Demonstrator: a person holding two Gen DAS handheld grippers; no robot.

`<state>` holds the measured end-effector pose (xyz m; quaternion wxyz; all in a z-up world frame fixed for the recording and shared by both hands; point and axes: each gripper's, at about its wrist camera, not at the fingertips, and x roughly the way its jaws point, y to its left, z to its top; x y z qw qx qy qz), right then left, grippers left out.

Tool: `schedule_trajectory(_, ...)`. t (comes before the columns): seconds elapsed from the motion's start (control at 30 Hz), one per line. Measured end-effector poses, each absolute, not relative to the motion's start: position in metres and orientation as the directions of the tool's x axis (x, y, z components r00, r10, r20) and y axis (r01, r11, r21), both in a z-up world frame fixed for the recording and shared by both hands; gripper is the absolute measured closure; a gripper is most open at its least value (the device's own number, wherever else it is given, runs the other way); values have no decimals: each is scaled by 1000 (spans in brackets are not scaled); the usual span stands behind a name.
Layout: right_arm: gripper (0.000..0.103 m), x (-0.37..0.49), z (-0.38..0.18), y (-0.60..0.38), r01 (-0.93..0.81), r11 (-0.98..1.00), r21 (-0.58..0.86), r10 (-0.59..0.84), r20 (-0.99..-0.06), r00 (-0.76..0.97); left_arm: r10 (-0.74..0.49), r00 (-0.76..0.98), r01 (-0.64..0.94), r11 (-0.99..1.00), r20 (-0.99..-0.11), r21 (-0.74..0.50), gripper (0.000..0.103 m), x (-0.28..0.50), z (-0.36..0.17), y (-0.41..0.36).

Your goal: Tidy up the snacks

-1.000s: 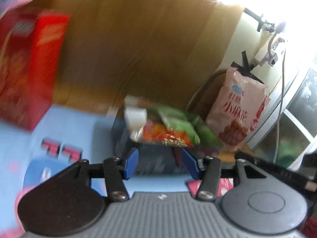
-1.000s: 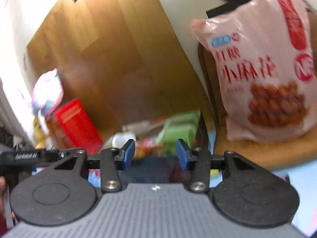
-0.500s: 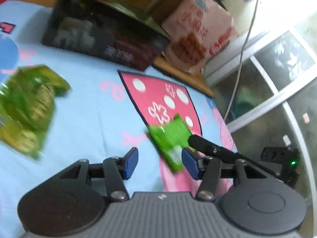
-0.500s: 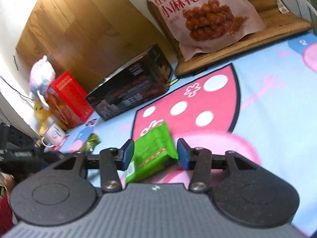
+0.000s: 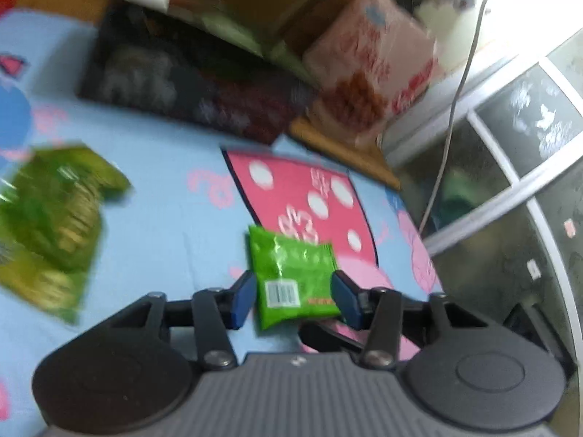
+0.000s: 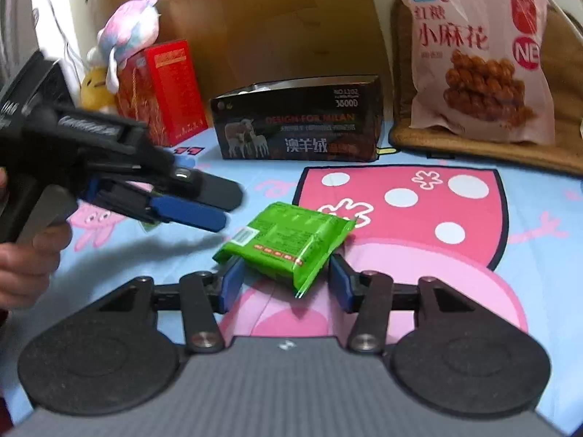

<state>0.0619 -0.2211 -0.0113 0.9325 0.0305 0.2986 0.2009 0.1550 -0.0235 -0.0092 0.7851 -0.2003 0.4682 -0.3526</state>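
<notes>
A small green snack pack (image 6: 288, 242) lies on the blue and pink cartoon sheet (image 6: 400, 247). The right gripper (image 6: 285, 284) has its jaws wide, and the near end of the pack sits between its blue tips; whether they touch it is hard to tell. The left gripper (image 6: 204, 205) is just to the pack's left, jaws open too. Far behind stands a black box (image 6: 298, 127).

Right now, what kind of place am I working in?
Probably a bedroom at home: a cartoon-print bedsheet serves as the work surface, a plush toy sits at the back, and a wooden headboard stands behind.
</notes>
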Motion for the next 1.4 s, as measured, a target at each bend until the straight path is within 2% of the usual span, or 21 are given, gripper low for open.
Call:
schedule_trajectory(0.07, 54, 62, -14, -218, -366, 920, 137, 379, -542, 750, -732, 329, 387, 681, -597, -622, 65, 152, -8, -29)
schedule_trajectory(0.1, 64, 61, -15, -216, -360, 927, 109, 359, -539, 762, -729, 329, 387, 683, -600, -619, 65, 151, -6, -29)
schedule_trajectory(0.17, 64, 64, -13, -215, -355, 930, 95, 349, -531, 772, -727, 351, 383, 686, -590, -618, 65, 152, 1, -23)
schedule_trajectory(0.33, 64, 89, 17, -206, -396, 914, 90, 394, -432, 811, -718, 475, 409, 692, -508, -595, 65, 172, 47, -2)
schedule_trajectory(0.5, 61, 149, 48, -188, -423, 904, 67, 420, -326, 847, -630, 619, 396, 766, -468, -507, 60, 221, 88, -2)
schedule_trajectory(0.6, 49, 201, 53, -178, -386, 921, 51, 380, -330, 864, -555, 657, 335, 822, -511, -461, 60, 256, 84, -9)
schedule_trajectory(0.67, 49, 218, 46, -178, -318, 948, 16, 303, -355, 885, -528, 651, 288, 836, -545, -466, 60, 265, 78, -4)
schedule_trajectory(0.7, 49, 219, 44, -182, -298, 954, 38, 291, -364, 885, -554, 645, 302, 818, -526, -490, 60, 260, 77, 4)
schedule_trajectory(0.77, 49, 201, 42, -201, -319, 936, 149, 351, -325, 878, -591, 650, 338, 788, -478, -514, 60, 237, 76, 25)
schedule_trajectory(0.83, 49, 176, 38, -213, -357, 905, 232, 415, -300, 859, -581, 660, 320, 791, -476, -522, 60, 215, 70, 50)
schedule_trajectory(0.9, 49, 164, 30, -216, -406, 859, 311, 496, -310, 811, -562, 645, 244, 794, -518, -557, 60, 195, 53, 76)
schedule_trajectory(1.03, 52, 177, 3, -197, -438, 761, 479, 637, -419, 647, -587, 615, 148, 741, -526, -655, 64, 152, 23, 113)
schedule_trajectory(1.13, 63, 188, -10, -175, -457, 741, 491, 667, -460, 586, -606, 599, 125, 716, -523, -687, 69, 125, 9, 123)
schedule_trajectory(1.2, 64, 200, -18, -164, -447, 736, 509, 674, -489, 554, -603, 580, 111, 724, -547, -680, 69, 121, -3, 121)
schedule_trajectory(1.23, 64, 205, -23, -160, -439, 730, 523, 681, -504, 532, -591, 573, 91, 734, -568, -673, 74, 123, -10, 119)
schedule_trajectory(1.33, 66, 204, -24, -151, -448, 684, 575, 728, -509, 458, -598, 589, 88, 716, -544, -692, 81, 126, -20, 121)
schedule_trajectory(1.4, 64, 187, -21, -148, -482, 667, 568, 745, -511, 429, -602, 594, 103, 715, -534, -691, 81, 128, -21, 119)
